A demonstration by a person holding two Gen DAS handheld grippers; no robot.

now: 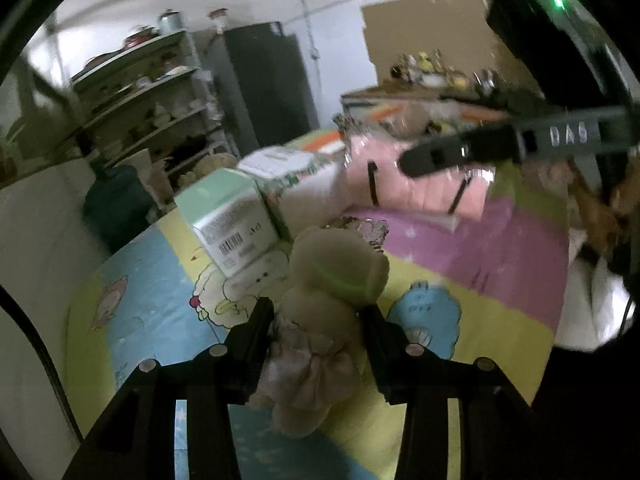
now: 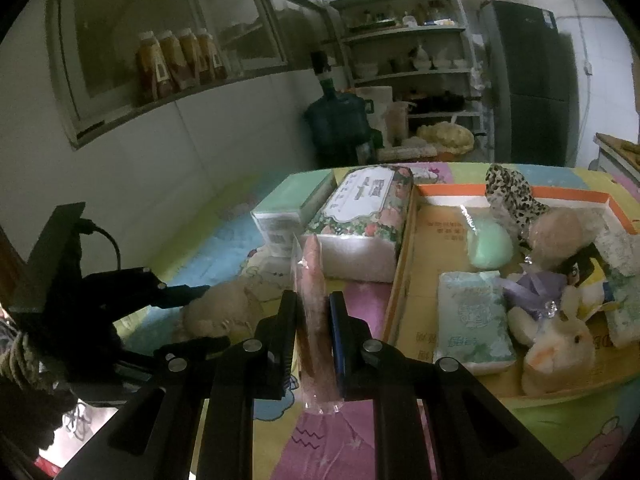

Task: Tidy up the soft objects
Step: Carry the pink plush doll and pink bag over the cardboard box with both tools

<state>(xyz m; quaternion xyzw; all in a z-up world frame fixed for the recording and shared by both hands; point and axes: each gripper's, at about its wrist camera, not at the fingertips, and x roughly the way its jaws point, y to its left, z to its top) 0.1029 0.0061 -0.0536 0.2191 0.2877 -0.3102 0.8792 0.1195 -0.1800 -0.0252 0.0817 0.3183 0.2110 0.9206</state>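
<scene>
your left gripper [image 1: 316,344] is pinching the beige plush bear in a frilly pink dress [image 1: 320,312] over the pastel cartoon play mat [image 1: 460,264]; your right gripper [image 2: 314,336], marked "das", is squeezing a clear-wrapped pink soft packet [image 2: 316,320] near the orange-rimmed cardboard tray [image 2: 404,280].

- The left gripper [image 1: 318,344] points down at a bright cartoon mat [image 1: 460,280], its black fingers [image 1: 256,344] on either side of a beige teddy [image 1: 324,312].
- The pads press the teddy's body, which wears a pale frilly dress.
- Beyond the teddy stands a mint box [image 1: 230,220], and next to it a floral tissue pack [image 1: 296,176].
- A pink packet [image 1: 404,184] lies farther back.
- The right gripper [image 1: 460,152] reaches in from the right, blurred.
</scene>
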